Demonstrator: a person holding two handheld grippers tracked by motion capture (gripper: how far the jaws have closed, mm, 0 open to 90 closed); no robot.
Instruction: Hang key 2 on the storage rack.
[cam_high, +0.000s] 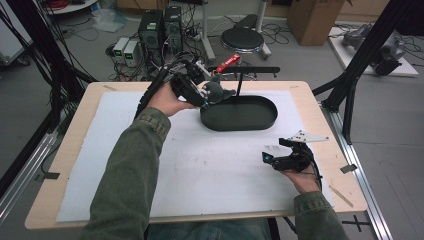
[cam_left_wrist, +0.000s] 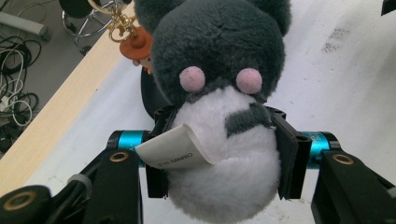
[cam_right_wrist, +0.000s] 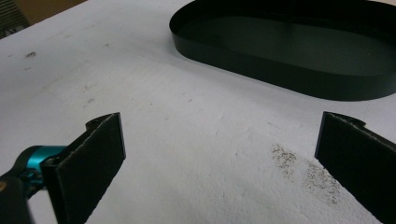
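A grey and white plush toy (cam_left_wrist: 219, 93) with pink cheeks and a paper tag is squeezed between the pads of my left gripper (cam_left_wrist: 219, 154). From above, that left gripper (cam_high: 202, 95) holds the plush toy (cam_high: 217, 90) in the air at the left end of the black oval tray (cam_high: 240, 120). A small orange charm with a gold clasp (cam_left_wrist: 133, 42) hangs beside the toy's head. My right gripper (cam_high: 272, 154) rests low over the white mat at the front right. Its jaws stand wide apart in the right gripper view (cam_right_wrist: 219, 154), with nothing between them. The tray (cam_right_wrist: 261, 60) lies ahead of it.
A white mat (cam_high: 200, 165) covers most of the wooden table (cam_high: 70, 145). A thin black stand (cam_high: 240, 80) rises behind the tray. Beyond the table's far edge stand a stool (cam_high: 242, 40), computer boxes and cables on the floor. Black frame posts (cam_high: 360, 65) flank the table.
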